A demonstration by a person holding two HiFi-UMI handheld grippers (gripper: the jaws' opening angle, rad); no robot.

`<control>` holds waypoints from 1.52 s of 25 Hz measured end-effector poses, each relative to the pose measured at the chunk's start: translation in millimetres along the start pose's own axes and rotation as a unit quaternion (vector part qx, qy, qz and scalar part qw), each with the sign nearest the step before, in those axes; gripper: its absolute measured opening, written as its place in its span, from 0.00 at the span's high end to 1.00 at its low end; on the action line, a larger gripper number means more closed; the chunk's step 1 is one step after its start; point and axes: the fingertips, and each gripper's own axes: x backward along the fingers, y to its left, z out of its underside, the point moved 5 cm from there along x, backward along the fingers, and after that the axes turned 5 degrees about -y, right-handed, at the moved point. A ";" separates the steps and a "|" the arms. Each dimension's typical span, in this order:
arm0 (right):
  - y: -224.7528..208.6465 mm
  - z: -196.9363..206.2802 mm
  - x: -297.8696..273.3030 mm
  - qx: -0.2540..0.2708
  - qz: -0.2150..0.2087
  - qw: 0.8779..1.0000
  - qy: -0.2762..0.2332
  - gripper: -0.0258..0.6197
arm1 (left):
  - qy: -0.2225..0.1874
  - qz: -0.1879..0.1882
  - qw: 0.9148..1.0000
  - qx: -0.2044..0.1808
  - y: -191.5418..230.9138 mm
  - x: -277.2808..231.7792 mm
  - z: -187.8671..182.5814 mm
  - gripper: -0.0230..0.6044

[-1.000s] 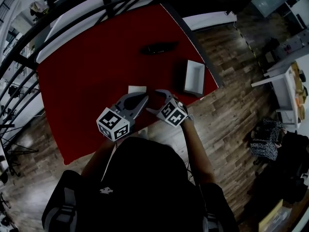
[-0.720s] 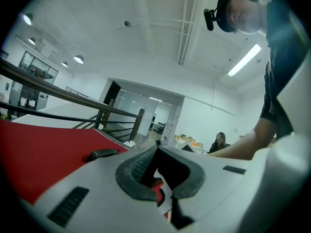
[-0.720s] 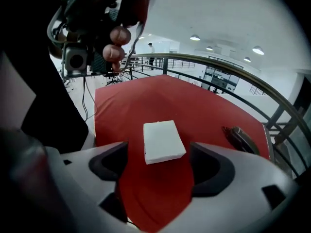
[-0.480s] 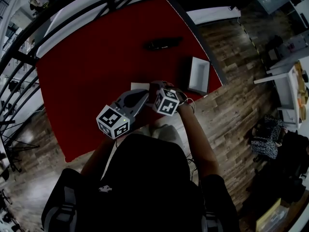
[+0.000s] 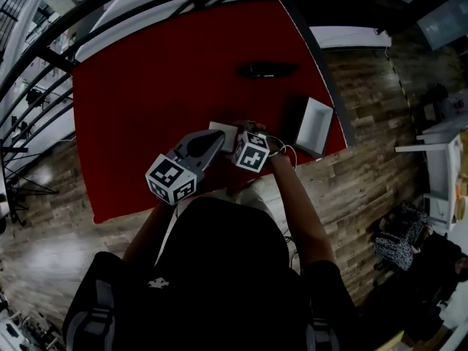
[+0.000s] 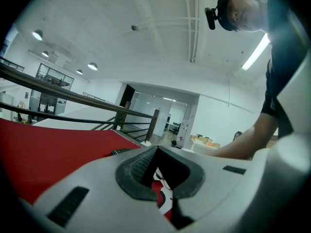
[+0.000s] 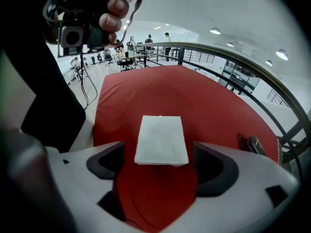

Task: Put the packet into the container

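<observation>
Right gripper [image 7: 160, 169] moved to packet [image 7: 161, 141] | fingers [image 7: 214, 171] opening, packet between | left gripper [image 6: 159, 188] fingers [image 6: 136, 171] together | container [image 5: 316, 126] apart

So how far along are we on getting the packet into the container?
Nothing done: the white packet lies on the red table, and the white container looks empty. In hand: right gripper lined up on the packet, jaws opening, no grip. Remaining: grasp, carry, drop in.

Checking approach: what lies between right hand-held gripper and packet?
Bare table only; right gripper view shows the hand-held gripper opening, packet's end between its jaws, untouched.
</observation>
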 end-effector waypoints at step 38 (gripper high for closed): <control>-47.9 2.3 54.4 -0.139 0.132 0.981 -0.035 0.37 | -0.012 -0.020 1.000 -0.002 -7.8 -10.5 -3.7 0.95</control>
